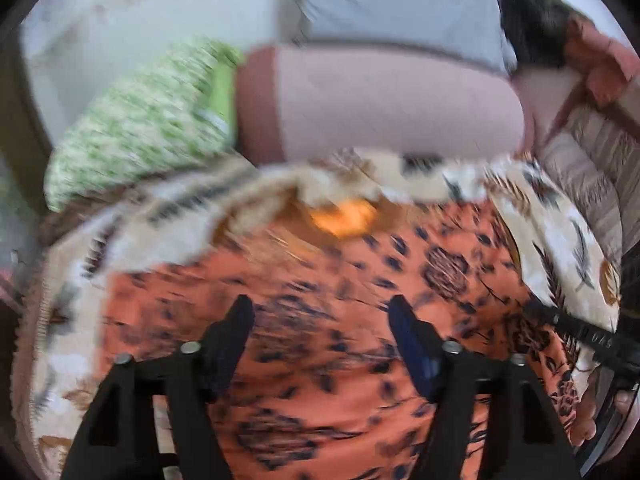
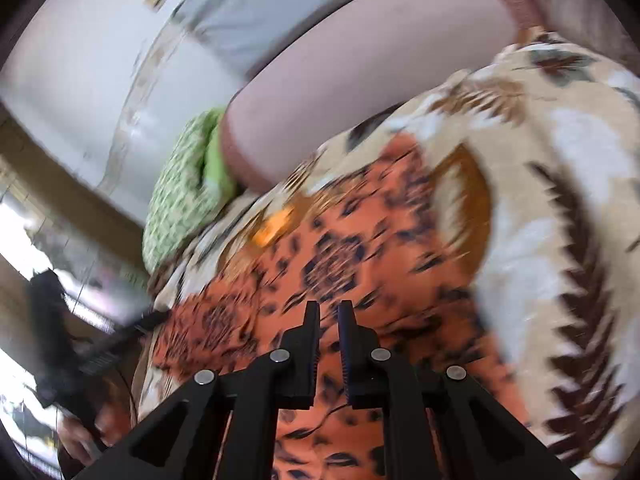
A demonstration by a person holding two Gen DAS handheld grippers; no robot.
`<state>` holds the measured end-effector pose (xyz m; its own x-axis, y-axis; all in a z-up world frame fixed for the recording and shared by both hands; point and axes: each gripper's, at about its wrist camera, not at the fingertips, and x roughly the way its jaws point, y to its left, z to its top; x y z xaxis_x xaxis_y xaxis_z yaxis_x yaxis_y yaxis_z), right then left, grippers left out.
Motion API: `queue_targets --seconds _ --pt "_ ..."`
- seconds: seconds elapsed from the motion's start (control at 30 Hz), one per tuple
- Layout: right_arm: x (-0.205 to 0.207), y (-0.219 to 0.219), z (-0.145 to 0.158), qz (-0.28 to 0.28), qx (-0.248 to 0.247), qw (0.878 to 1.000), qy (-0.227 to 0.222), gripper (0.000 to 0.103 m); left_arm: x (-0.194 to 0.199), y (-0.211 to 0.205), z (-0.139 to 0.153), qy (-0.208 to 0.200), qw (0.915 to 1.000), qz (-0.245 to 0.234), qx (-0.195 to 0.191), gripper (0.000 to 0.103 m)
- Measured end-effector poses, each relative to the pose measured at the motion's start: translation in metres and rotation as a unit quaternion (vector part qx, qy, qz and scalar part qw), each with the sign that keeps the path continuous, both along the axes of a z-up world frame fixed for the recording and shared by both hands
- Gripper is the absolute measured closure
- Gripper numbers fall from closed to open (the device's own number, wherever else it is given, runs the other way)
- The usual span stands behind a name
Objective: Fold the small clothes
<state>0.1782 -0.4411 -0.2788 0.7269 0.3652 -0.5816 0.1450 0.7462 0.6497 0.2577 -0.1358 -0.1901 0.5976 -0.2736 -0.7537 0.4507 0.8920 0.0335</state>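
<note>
An orange garment with a dark floral print [image 1: 328,320] lies spread on a cream bedspread with a leaf pattern [image 1: 560,216]. It also shows in the right wrist view [image 2: 344,264]. My left gripper [image 1: 322,312] is open, its fingers wide apart just above the garment, holding nothing. My right gripper [image 2: 329,312] hovers over the garment with its fingers nearly together, only a narrow gap between them and no cloth in it. The other gripper's black finger [image 1: 576,328] shows at the garment's right edge in the left wrist view. Both views are blurred by motion.
A pink pillow [image 1: 392,108] and a green patterned cushion [image 1: 136,128] lie at the head of the bed, also seen in the right wrist view as pillow [image 2: 360,68] and cushion [image 2: 180,184]. A white wall [image 2: 80,72] stands behind. The left tool [image 2: 64,344] shows at the bed's edge.
</note>
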Motion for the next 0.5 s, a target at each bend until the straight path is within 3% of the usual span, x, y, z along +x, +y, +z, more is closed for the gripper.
queue_targets --seconds 0.1,0.13,0.23,0.33,0.4,0.5 --pt "0.006 0.029 -0.002 0.037 0.033 0.999 -0.008 0.091 0.008 0.044 0.005 -0.043 0.9967 0.06 0.034 0.027" --pt "0.01 0.039 -0.003 0.046 0.045 0.998 -0.008 0.08 0.015 0.061 0.0 -0.051 0.9938 0.087 0.047 0.027" --pt "0.026 0.071 -0.018 0.059 0.088 0.994 0.001 0.01 0.043 0.105 -0.022 -0.038 0.9849 0.151 0.075 0.027" --pt "0.044 0.086 -0.032 0.047 0.16 0.986 -0.003 0.01 0.073 0.141 -0.045 0.002 0.9781 0.195 0.074 0.027" --pt "0.057 0.093 -0.033 0.035 0.17 0.985 -0.017 0.01 0.084 0.162 -0.053 0.024 0.9762 0.208 0.055 0.027" --pt "0.082 0.097 -0.036 0.02 0.168 0.986 0.009 0.013 0.097 0.189 -0.065 0.046 0.9717 0.226 0.05 0.027"
